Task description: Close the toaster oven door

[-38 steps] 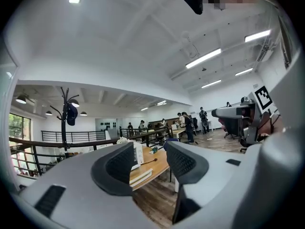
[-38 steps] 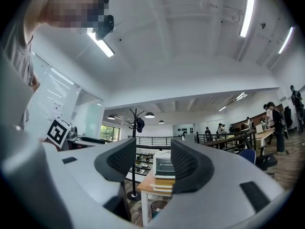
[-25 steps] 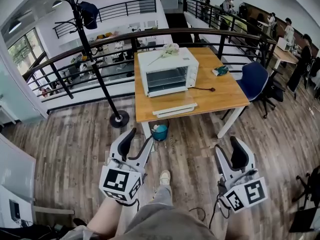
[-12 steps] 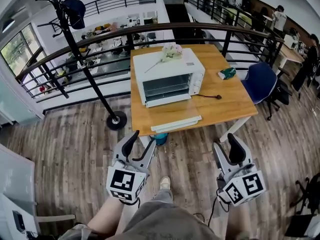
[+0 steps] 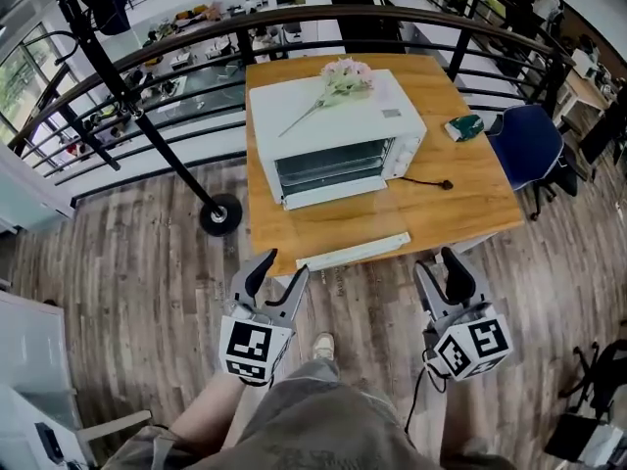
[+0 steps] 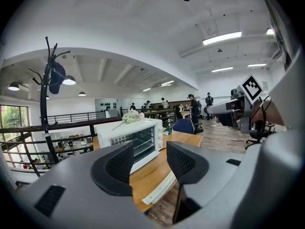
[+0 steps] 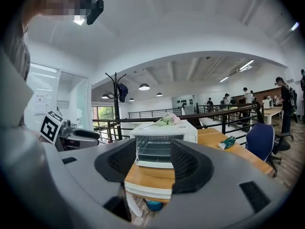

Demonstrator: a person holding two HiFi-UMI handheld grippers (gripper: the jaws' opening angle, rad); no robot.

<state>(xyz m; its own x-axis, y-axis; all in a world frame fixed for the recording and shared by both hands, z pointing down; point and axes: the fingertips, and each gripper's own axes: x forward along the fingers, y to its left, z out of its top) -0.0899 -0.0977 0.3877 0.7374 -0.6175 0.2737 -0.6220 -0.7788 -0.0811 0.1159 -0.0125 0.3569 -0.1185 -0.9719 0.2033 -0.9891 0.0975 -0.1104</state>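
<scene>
Grey trouser legs (image 5: 313, 419) fill the bottom of the head view, and just ahead of them both claws hang low over the plank floor (image 5: 147, 282); the left claw (image 5: 278, 272) has its jaws well apart with nothing between the pads, and the right claw (image 5: 439, 270) is likewise wide and empty; neither touches anything. Since a second ago the person has walked up to the table (image 5: 470, 199), so its near edge now lies just beyond the claw tips where before it was well off; the claws have kept their spread; I judge the approach nearly finished and the closing itself not yet begun. The door (image 5: 353, 252) of the toaster oven (image 5: 333, 130) lies folded down flat, its white front edge jutting past the table's front, near both claws; a lift from under that edge looks like the next move. Only the right gripper view looks straight into the oven's cavity, racks showing, and catches a blue bin (image 7: 155, 205) under the table; the left gripper view takes the oven at an angle, with the door's edge sticking out; the head view alone lays the scene out from above, with flowers (image 5: 343, 74) on the oven's top, a black cord (image 5: 426, 180), a green packet (image 5: 462, 127) and a blue chair (image 5: 529, 145); farther off stand a railing (image 5: 196, 27), a coat stand (image 5: 147, 116) and people (image 7: 285, 101).
</scene>
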